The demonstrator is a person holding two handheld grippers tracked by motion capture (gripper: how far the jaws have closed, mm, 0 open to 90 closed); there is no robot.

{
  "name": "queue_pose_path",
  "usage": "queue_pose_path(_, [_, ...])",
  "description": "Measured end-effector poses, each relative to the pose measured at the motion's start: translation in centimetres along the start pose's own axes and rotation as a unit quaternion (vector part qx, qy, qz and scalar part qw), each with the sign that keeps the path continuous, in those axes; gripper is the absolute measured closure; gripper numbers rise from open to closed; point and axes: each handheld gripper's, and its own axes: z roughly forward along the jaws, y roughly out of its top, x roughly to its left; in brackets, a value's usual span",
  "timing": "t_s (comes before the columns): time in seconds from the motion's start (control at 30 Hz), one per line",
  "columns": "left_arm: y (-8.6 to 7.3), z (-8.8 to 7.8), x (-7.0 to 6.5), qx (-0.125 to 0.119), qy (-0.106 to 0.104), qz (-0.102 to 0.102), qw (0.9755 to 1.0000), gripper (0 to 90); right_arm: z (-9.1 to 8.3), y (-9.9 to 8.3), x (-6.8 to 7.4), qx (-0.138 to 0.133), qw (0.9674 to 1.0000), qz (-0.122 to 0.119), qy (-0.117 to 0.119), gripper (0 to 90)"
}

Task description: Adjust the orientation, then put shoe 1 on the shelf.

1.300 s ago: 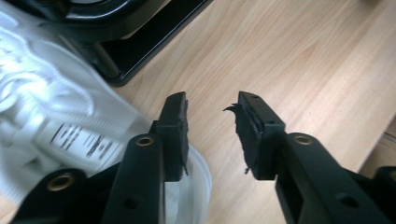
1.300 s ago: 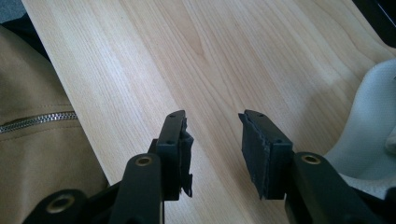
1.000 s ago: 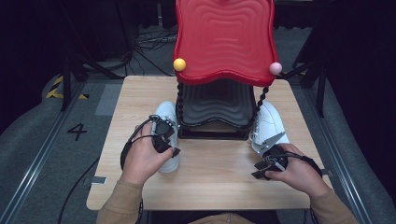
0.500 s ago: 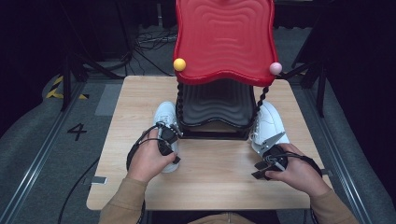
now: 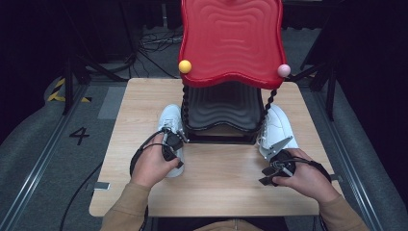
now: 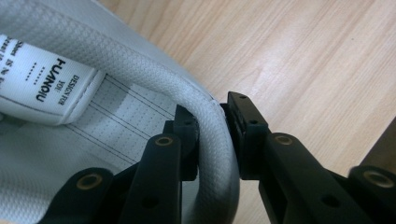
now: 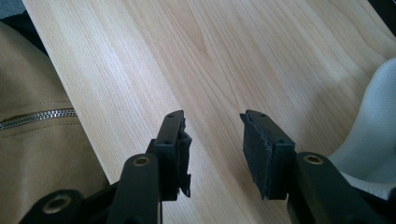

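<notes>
Left side first. My left gripper (image 5: 174, 153) sits over the heel of the left white shoe (image 5: 171, 126), which lies on the wooden table (image 5: 144, 110) just left of the rack, toe pointing to the far side. In the left gripper view the jaws have just been closing and now pinch the padded heel collar (image 6: 212, 135) of that shoe: one pad inside the opening, one outside, both pressed against the rim. A sewn label (image 6: 44, 86) shows inside the shoe, to the left of the jaws. The left hand (image 5: 153, 166) covers the near end of the shoe in the high view.

Centre. A two-tier rack stands on the far half of the table: a red wavy top shelf (image 5: 231, 41) carried on twisted black posts (image 5: 184, 103), with a black lower shelf (image 5: 222, 108) under it. A yellow ball (image 5: 184, 66) caps the left front corner, a pink ball (image 5: 284, 70) the right. The red shelf overhangs both shoes' toes and hides part of the table behind it. The left post stands just beside the left shoe.

Right side. The right white shoe (image 5: 276, 129) lies just right of the rack. My right gripper (image 5: 274, 171) hangs near its heel, jaws partly open, nothing between them; bare wood shows in the gap in the right gripper view. The shoe's pale edge (image 7: 373, 126) lies right of the jaws, apart from them. A tan sleeve (image 7: 32, 116) is at the left there.
</notes>
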Motion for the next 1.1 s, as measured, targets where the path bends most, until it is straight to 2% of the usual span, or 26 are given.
queue_pose_path(0.07, [-0.2,-0.1,0.3,0.003,0.006,-0.004,1.0000,77.7,0.0,0.0,0.0,0.000,1.0000,0.001,0.000,59.5])
queue_pose_path(0.17, [-0.4,-0.4,0.6,-0.010,0.006,-0.016,0.9998,78.6,0.1,0.0,-0.1,0.003,1.0000,0.001,0.000,59.5])
queue_pose_path(0.33, [-0.3,-0.8,0.7,-0.018,0.007,-0.025,0.9995,78.9,0.2,0.0,-0.1,0.003,1.0000,0.000,0.000,59.5])
queue_pose_path(0.5, [-0.1,-1.6,1.0,-0.014,0.011,-0.034,0.9993,78.8,0.0,-0.1,-0.2,-0.001,1.0000,0.002,-0.002,59.5])
queue_pose_path(0.63, [0.2,-3.1,1.1,-0.005,0.031,-0.037,0.9988,78.7,-0.1,-0.1,-0.2,-0.001,1.0000,0.004,-0.002,59.5])
queue_pose_path(0.67, [0.2,-3.5,1.2,-0.008,0.031,-0.045,0.9985,78.7,-0.1,-0.1,-0.2,-0.001,1.0000,0.004,-0.001,59.4])
queue_pose_path(0.9, [0.2,-6.9,1.4,-0.023,0.028,-0.063,0.9974,78.5,0.0,-0.1,-0.2,0.001,1.0000,0.005,-0.002,59.3])
queue_pose_path(1.1, [0.5,-8.4,1.6,-0.025,0.036,-0.067,0.9968,77.9,0.0,0.0,-0.2,0.002,1.0000,0.004,-0.001,59.2])
